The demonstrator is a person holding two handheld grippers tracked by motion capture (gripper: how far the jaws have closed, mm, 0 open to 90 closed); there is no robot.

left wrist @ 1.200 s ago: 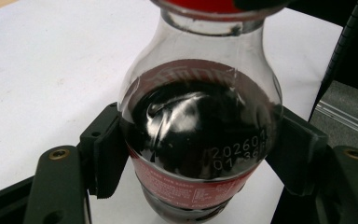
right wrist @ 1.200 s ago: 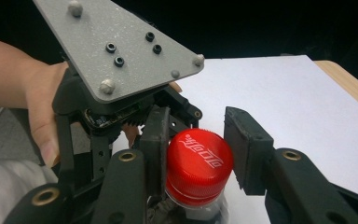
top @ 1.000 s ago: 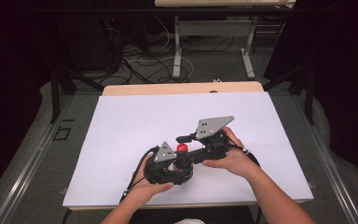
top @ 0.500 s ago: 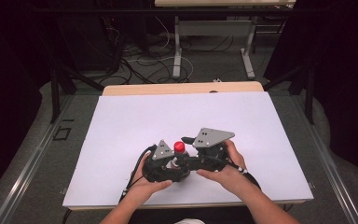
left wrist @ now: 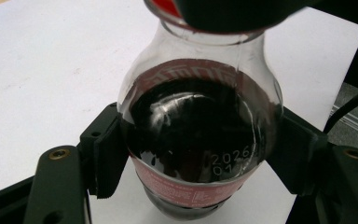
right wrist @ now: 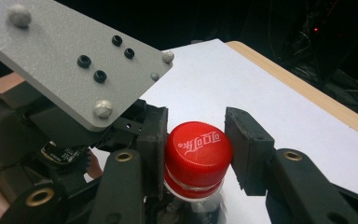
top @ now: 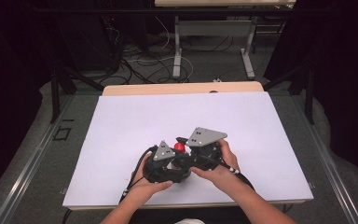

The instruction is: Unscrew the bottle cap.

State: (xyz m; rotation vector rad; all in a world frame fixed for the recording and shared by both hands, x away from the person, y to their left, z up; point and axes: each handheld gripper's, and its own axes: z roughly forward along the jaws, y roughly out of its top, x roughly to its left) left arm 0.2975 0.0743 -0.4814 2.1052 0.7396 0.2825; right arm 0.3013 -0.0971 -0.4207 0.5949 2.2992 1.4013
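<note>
High view: both tongs meet near the tabletop (top: 121, 121) front edge, bottle (top: 179, 148) btwn them. Left view: left tongs (left wrist: 191, 154) clamped on the bottle body. Right view: right tongs (right wrist: 196, 154) just closed onto the red cap (right wrist: 197, 147); cap on, unscrewing left imo

Red cap (right wrist: 198, 148); dark cola bottle (left wrist: 198, 135); white table (top: 135, 121).

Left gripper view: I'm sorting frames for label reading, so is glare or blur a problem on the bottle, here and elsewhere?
Left gripper view: white reflections streak the bottle; its top edge blurs. Right gripper view: the red cap is sharp, the background dark. High view: the table is evenly lit, its surroundings black.
</note>
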